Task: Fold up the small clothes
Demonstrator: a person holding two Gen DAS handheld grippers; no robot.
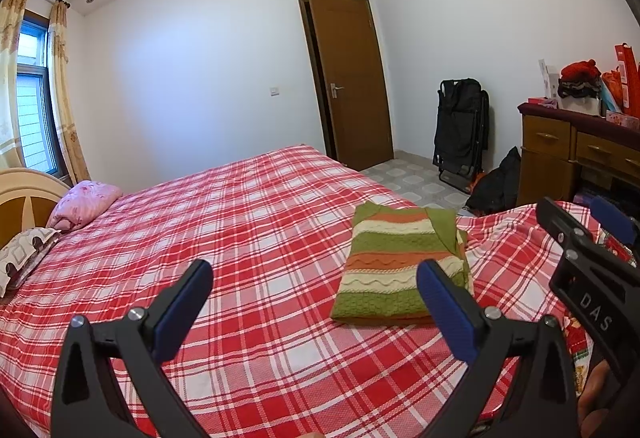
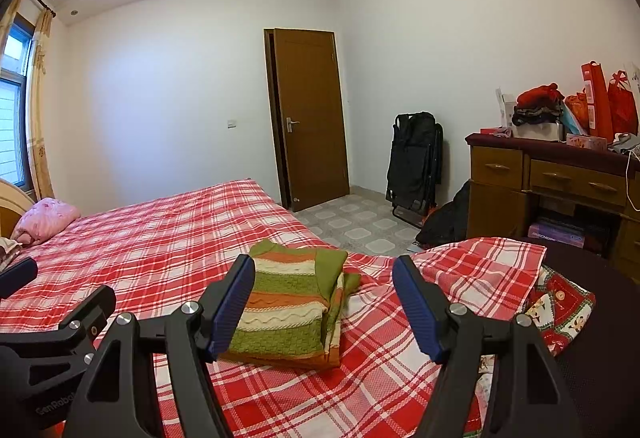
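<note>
A small knit sweater with green, orange and cream stripes lies folded into a flat rectangle on the red plaid bed. It also shows in the right wrist view. My left gripper is open and empty, held above the bed just short of the sweater's near left edge. My right gripper is open and empty, held above the sweater's near right side. The right gripper also shows at the right edge of the left wrist view, and the left gripper at the left edge of the right wrist view.
A pink pillow and a patterned pillow lie by the headboard. A wooden dresser with bags and clothes stands on the right. A folded black chair and a brown door are across the tiled floor.
</note>
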